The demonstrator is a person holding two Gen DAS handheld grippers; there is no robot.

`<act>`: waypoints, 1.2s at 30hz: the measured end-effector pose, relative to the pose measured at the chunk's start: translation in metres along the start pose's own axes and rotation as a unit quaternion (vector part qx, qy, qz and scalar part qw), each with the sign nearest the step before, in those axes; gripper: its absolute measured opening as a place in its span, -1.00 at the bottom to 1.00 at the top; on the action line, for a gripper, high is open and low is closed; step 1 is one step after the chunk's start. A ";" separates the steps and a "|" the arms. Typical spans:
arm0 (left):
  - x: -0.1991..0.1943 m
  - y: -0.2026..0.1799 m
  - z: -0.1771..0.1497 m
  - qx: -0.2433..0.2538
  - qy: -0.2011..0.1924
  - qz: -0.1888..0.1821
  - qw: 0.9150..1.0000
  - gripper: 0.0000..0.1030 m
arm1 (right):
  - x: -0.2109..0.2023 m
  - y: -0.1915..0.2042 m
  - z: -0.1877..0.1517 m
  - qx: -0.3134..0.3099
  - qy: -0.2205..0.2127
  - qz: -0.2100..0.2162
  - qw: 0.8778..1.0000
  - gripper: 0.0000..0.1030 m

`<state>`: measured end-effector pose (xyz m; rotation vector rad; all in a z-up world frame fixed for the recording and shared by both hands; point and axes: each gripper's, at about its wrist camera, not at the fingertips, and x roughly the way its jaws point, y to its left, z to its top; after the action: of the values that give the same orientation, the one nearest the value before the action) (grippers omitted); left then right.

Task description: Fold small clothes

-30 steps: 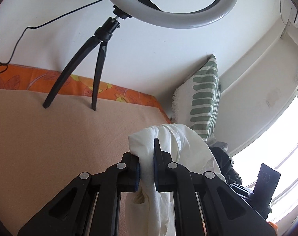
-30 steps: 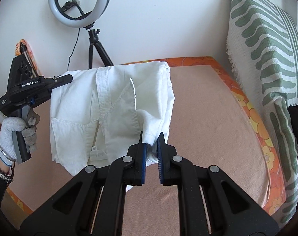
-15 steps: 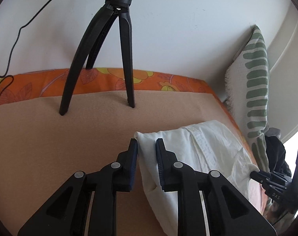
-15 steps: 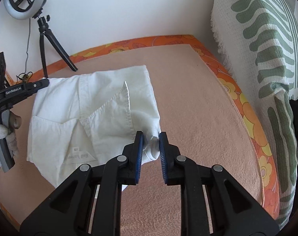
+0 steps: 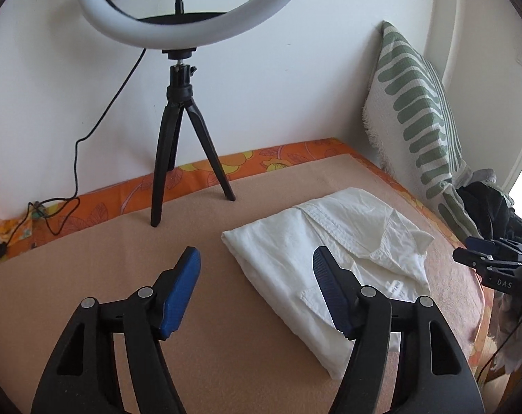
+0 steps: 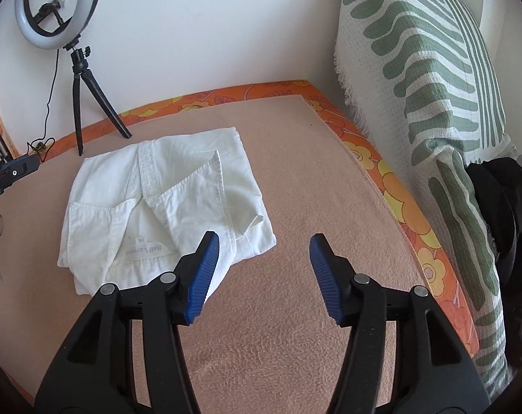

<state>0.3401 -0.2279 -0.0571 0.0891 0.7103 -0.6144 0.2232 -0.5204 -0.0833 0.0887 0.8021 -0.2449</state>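
Observation:
A folded white garment (image 5: pixel 333 252) lies flat on the tan blanket (image 5: pixel 88 276), its label and a pocket showing. In the right wrist view the same garment (image 6: pixel 164 200) lies left of centre. My left gripper (image 5: pixel 256 262) hovers over the garment's near left corner; its jaws are opening and the pads touch nothing. My right gripper (image 6: pixel 264 248) stands just right of the garment's near corner; its jaws are opening too, with only blanket (image 6: pixel 295 172) between them. The right gripper's tips (image 5: pixel 485 252) show at the right edge of the left wrist view.
A ring light on a black tripod (image 5: pixel 185 131) stands at the blanket's far edge, its cable trailing left. A green-patterned cushion (image 6: pixel 433 103) leans on the wall at the right, with dark clothes (image 5: pixel 492 207) beside it. An orange floral sheet (image 6: pixel 392 179) borders the blanket.
Both grippers let go of the white garment and opened wide. The garment, held up a second ago, now lies folded on the blanket. Both grippers drew back from it.

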 end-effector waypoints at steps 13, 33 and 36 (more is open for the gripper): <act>-0.109 -0.036 -0.034 0.048 -0.051 -0.011 0.997 0.59 | -0.084 0.029 -0.037 0.007 -0.052 0.018 0.998 0.26; -0.180 -0.046 -0.109 0.028 -0.059 0.060 0.996 0.99 | -0.168 0.079 -0.097 0.009 -0.141 -0.033 0.989 0.98; -0.182 -0.052 -0.117 0.046 -0.060 0.084 0.994 0.99 | -0.172 0.083 -0.102 0.006 -0.148 -0.039 0.988 1.00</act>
<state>0.1355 -0.1478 -0.0239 0.1936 0.5521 -0.4874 0.0572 -0.3915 -0.0309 0.0301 0.5090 -0.3291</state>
